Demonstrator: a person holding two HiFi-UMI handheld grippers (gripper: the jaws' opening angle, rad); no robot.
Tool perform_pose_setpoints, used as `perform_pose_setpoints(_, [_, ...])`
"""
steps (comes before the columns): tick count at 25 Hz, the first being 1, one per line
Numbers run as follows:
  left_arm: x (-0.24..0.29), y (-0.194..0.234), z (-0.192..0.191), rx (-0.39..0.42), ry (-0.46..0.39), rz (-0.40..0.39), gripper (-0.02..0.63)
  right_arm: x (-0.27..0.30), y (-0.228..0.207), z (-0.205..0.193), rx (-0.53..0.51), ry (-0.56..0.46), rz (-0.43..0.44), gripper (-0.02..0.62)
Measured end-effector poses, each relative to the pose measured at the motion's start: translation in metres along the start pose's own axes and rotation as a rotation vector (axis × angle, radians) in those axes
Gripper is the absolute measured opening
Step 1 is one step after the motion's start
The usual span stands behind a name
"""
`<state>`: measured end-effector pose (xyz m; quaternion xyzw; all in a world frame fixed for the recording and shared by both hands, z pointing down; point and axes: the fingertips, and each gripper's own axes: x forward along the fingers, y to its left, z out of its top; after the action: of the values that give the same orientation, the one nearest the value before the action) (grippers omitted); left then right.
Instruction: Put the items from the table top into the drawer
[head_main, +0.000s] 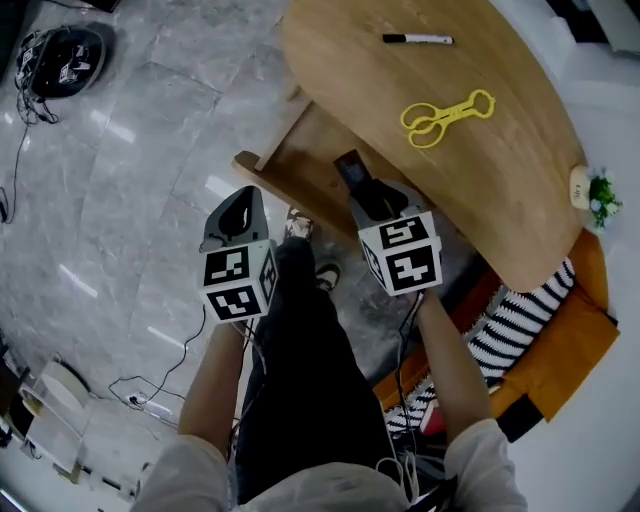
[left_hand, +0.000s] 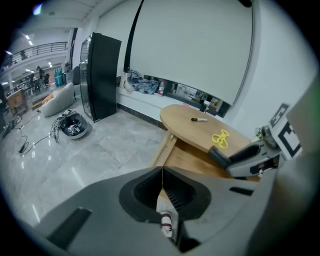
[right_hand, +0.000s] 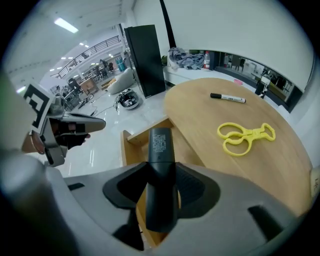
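Note:
My right gripper (right_hand: 161, 186) is shut on a black oblong remote-like device (right_hand: 160, 150), held over the open wooden drawer (right_hand: 131, 145) that juts from under the round wooden table (right_hand: 210, 125). In the head view this device (head_main: 352, 170) sticks out ahead of the right gripper (head_main: 378, 200) above the drawer (head_main: 300, 165). A black marker (head_main: 418, 39) and yellow scissors (head_main: 447, 116) lie on the table top. My left gripper (head_main: 240, 208) hangs over the floor left of the drawer, its jaws shut with nothing between them (left_hand: 161, 175).
A small potted plant (head_main: 597, 193) stands at the table's right edge. An orange seat with a striped cushion (head_main: 530, 320) is below the table. A dark round object with cables (head_main: 62, 60) lies on the marble floor, and a tall black cabinet (left_hand: 100, 75) stands farther off.

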<state>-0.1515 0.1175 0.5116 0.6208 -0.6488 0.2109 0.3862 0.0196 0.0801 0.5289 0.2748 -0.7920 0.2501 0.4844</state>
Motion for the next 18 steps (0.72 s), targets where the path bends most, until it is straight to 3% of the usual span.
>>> perform_pose_setpoints(8, [0.016, 0.017, -0.023, -0.029, 0.032, 0.016, 0.011, 0.046, 0.005, -0.028, 0.017, 0.06, 0.011, 0.17])
perform_pose_setpoints(15, [0.031, 0.014, -0.033, -0.02, 0.064, 0.0, 0.011, 0.075, 0.001, -0.044, 0.096, 0.073, 0.025, 0.174])
perform_pose_setpoints(18, [0.034, 0.013, -0.032, -0.012, 0.07, -0.006, 0.011, 0.079, -0.002, -0.047, 0.124, 0.07, 0.016, 0.209])
